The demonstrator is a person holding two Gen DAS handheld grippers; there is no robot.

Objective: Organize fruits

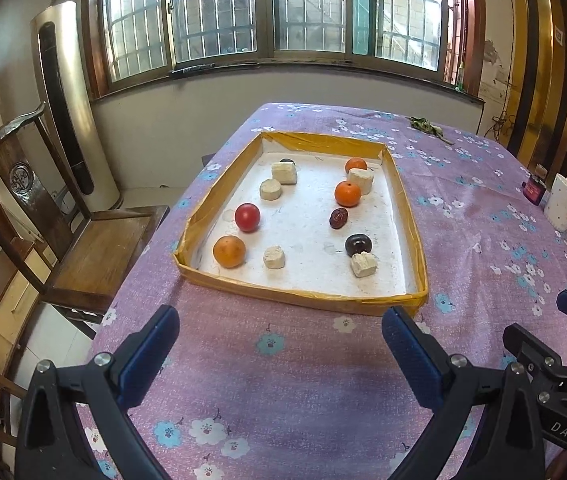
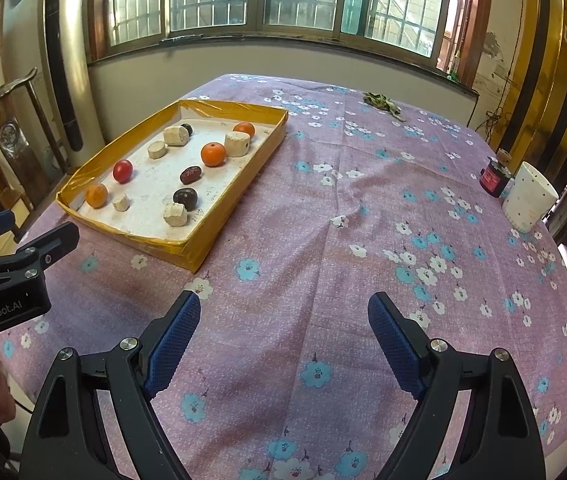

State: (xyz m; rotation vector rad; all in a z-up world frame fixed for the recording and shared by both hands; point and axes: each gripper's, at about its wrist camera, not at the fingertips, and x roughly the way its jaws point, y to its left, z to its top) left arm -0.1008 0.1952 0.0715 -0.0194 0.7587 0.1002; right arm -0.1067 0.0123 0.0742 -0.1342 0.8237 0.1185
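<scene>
A shallow yellow-rimmed tray (image 1: 303, 298) (image 2: 203, 248) lies on the purple flowered tablecloth. It holds three oranges, among them one at the near left (image 1: 229, 251) (image 2: 96, 195) and one further back (image 1: 347, 193) (image 2: 213, 154), a red tomato (image 1: 247, 217) (image 2: 122, 171), a red date (image 1: 338, 218) (image 2: 190, 174), a dark round fruit (image 1: 357, 244) (image 2: 186, 198) and several pale foam blocks (image 1: 274, 257). My left gripper (image 1: 281, 330) hangs open just short of the tray's near rim, nothing between its fingers. My right gripper (image 2: 283, 320) stands open over bare cloth, to the right of the tray.
A white spotted cup (image 2: 529, 202) (image 1: 563, 202) and a small dark red jar (image 2: 493, 180) stand at the table's right edge. Green leaves (image 2: 381, 102) lie at the far end. A wooden chair (image 1: 83, 248) stands left of the table. A tall floor fan unit (image 1: 71, 112) stands behind it.
</scene>
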